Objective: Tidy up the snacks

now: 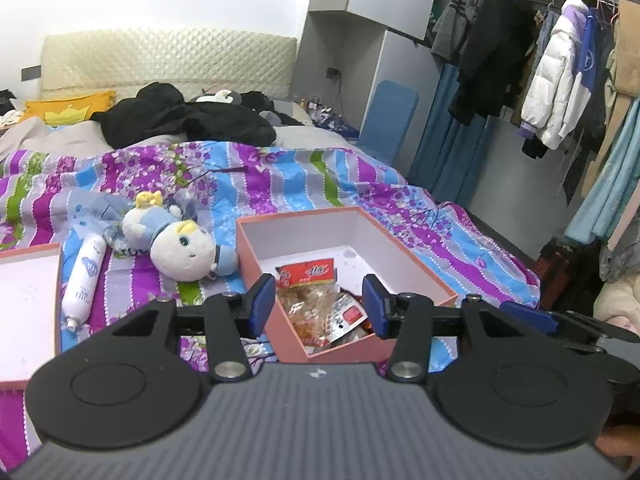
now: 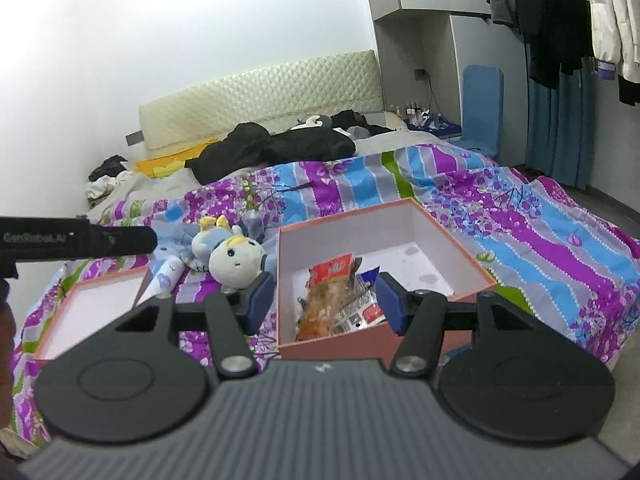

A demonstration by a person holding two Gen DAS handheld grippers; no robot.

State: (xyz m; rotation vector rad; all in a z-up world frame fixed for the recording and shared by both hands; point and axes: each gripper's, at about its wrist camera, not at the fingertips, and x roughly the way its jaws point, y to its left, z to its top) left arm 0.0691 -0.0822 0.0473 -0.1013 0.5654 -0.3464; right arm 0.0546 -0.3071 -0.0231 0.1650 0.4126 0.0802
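Note:
A pink open box (image 1: 256,248) (image 2: 460,240) sits on the striped bedspread and holds several snack packets (image 1: 320,300) (image 2: 336,300), one with a red label. My left gripper (image 1: 320,304) is open and empty, hovering above the box's near side. My right gripper (image 2: 324,300) is open and empty, also above the box's near side. The box lid (image 1: 28,280) (image 2: 88,304) lies upturned to the left. The right gripper's body (image 1: 560,320) shows at the right of the left wrist view; the left gripper's body (image 2: 80,240) shows at the left of the right wrist view.
A plush doll (image 1: 180,244) (image 2: 236,256) and a white tube (image 1: 84,280) (image 2: 164,280) lie between box and lid. Black clothes (image 1: 180,120) are piled near the headboard. A clothes rack (image 1: 560,80) and a blue chair (image 1: 388,120) stand to the right of the bed.

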